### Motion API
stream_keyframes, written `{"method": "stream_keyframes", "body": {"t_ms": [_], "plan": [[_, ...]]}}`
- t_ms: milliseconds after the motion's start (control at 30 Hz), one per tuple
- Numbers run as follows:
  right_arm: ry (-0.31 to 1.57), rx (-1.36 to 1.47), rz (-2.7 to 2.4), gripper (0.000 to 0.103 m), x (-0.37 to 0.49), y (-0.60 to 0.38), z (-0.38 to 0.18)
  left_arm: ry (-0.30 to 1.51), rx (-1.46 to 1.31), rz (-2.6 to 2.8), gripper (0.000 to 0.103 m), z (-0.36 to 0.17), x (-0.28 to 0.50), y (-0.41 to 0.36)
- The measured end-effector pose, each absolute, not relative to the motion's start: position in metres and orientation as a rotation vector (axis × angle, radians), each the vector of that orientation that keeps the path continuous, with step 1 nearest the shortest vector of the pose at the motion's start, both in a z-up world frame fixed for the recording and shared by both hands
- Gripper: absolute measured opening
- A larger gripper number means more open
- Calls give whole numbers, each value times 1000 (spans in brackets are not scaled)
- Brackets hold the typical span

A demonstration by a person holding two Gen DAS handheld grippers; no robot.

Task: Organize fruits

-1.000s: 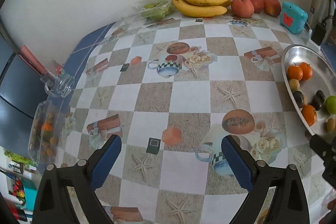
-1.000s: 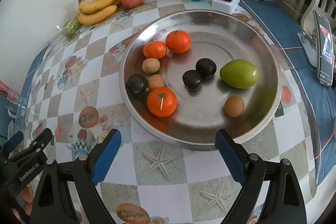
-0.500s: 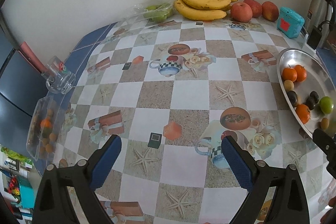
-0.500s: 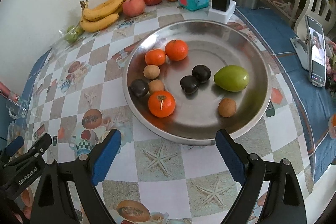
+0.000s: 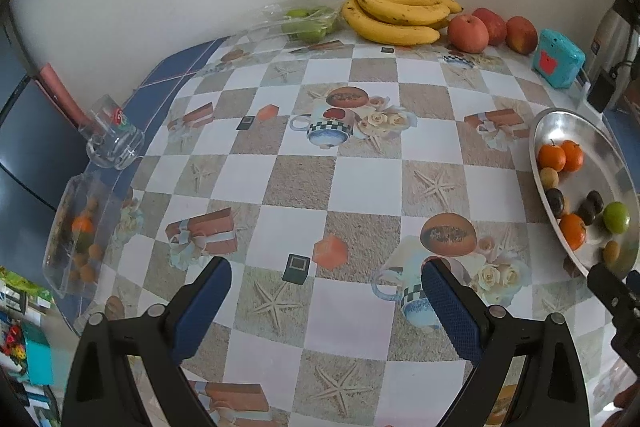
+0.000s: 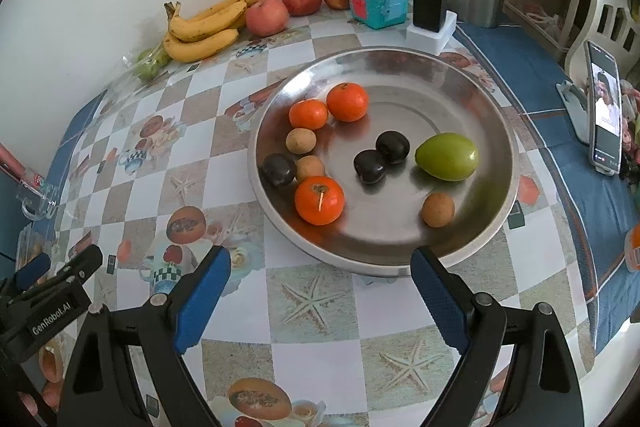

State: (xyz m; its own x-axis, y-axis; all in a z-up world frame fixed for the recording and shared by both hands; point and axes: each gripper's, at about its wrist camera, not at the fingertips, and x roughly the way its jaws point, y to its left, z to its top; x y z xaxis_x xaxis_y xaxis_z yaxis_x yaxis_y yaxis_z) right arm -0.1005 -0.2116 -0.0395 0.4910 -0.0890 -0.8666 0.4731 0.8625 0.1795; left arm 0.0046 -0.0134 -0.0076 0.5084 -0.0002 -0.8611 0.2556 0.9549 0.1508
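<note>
The metal tray (image 5: 538, 131) gets chopped off by the left wrist view's right edge. The fruit in the clear plastic box (image 5: 68, 227) is too blurry to name, and the bagged green fruit (image 6: 150, 63) is tiny.

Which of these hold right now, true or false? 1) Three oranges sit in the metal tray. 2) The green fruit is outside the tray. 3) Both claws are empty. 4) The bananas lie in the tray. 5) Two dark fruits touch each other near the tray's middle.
1) Three oranges sit in the metal tray. True.
2) The green fruit is outside the tray. False: it lies inside, on the right part.
3) Both claws are empty. True: the left claw and the right claw stand open over the tablecloth, holding nothing.
4) The bananas lie in the tray. False: they rest on the table by the wall.
5) Two dark fruits touch near the tray's middle. True.
</note>
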Motion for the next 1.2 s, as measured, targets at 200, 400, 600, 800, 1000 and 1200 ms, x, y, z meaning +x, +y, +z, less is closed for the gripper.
{"method": "stream_keyframes", "body": {"t_ms": [200,400,600,800,1000,1200], "plan": [[1020,412,-332,92,-97,-207,-41,1039,248,-147,98,-8,7,-10],[1028,406,-329,92,-95,-205,-42,1050,254,-151,98,-9,7,-12],[1031,407,-330,92,-95,-206,-43,1056,253,-150,98,-10,7,-13],[1037,403,-328,92,-95,-205,-44,1068,254,-147,98,-13,8,-12],[1044,401,-328,92,-93,-204,-45,1085,250,-143,98,-15,9,-10],[1047,400,-329,92,-93,-204,-45,1093,247,-139,98,-16,10,-10]]}}
